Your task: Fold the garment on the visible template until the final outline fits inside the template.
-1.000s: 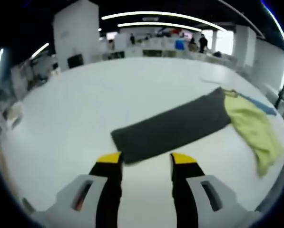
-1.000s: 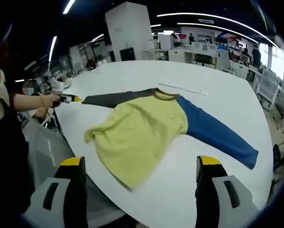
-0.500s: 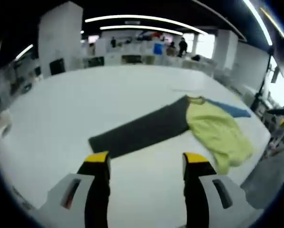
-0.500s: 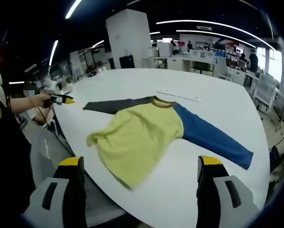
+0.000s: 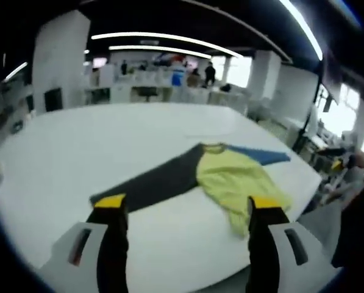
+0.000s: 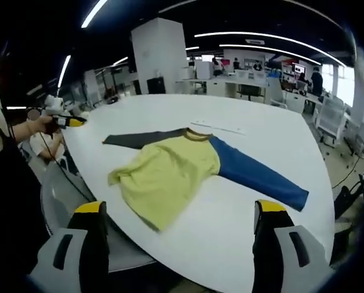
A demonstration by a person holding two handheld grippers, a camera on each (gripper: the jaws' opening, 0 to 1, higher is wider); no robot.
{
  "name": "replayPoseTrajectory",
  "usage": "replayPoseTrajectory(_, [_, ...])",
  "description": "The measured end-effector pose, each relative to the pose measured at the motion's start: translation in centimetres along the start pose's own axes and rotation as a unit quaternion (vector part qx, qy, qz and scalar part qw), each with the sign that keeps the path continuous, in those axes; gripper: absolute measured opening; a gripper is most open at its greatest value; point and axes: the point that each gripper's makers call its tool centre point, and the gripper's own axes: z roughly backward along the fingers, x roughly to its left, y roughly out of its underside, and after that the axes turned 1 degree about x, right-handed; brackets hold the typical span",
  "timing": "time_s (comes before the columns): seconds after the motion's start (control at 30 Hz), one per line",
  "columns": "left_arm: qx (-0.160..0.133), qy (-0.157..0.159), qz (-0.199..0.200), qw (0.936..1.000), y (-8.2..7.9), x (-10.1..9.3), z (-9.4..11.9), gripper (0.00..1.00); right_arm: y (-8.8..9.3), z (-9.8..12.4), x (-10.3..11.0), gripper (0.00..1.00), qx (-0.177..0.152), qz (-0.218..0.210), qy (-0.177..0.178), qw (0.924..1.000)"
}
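While jaws gape, garment (image 6: pixel 188 171) apparently lies beyond.

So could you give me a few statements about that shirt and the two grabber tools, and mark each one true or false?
1. The long-sleeved shirt lies spread on the white table. True.
2. Both sleeves are the same colour. False: one is the dark grey sleeve, the other the blue sleeve.
3. The right gripper is clamped on the shirt's hem. False: its jaws stand wide apart, off the cloth, holding nothing.
4. The left gripper is open. True.
5. The shirt has been folded into a neat rectangle. False: both sleeves stretch out to the sides, and the yellow body lies unfolded.
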Motion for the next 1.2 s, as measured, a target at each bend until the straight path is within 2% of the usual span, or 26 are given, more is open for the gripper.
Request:
replayPoseTrajectory(0.3, [0.005,0.02,0.001,0.9998,0.5,-1.2,1.5,0.99,1.5,1.6,0.2,1.0,0.016,-0.009,-0.001,0.9998])
replayPoseTrajectory(0.47, [0.018,0.039,0.017,0.9989,2.0,-1.9,2.8,0.99,2.3,2.6,-0.2,1.0,0.018,-0.017,0.007,0.9997])
replayPoseTrajectory(0.73, [0.033,0.037,0.023,0.9985,3.8,-2.3,4.5,1.0,3.3,3.7,-0.9,1.0,0.022,-0.027,0.018,0.9992])
replayPoseTrajectory(0.93, [0.034,0.032,0.018,0.9988,3.4,-2.5,4.4,1.0,3.7,3.5,-0.6,1.0,0.028,-0.022,0.013,0.9993])
replayPoseTrajectory(1.2, [0.039,0.046,0.008,0.9981,3.5,-3.8,3.5,1.0,3.9,3.1,0.0,0.99,0.028,-0.022,0.005,0.9993])
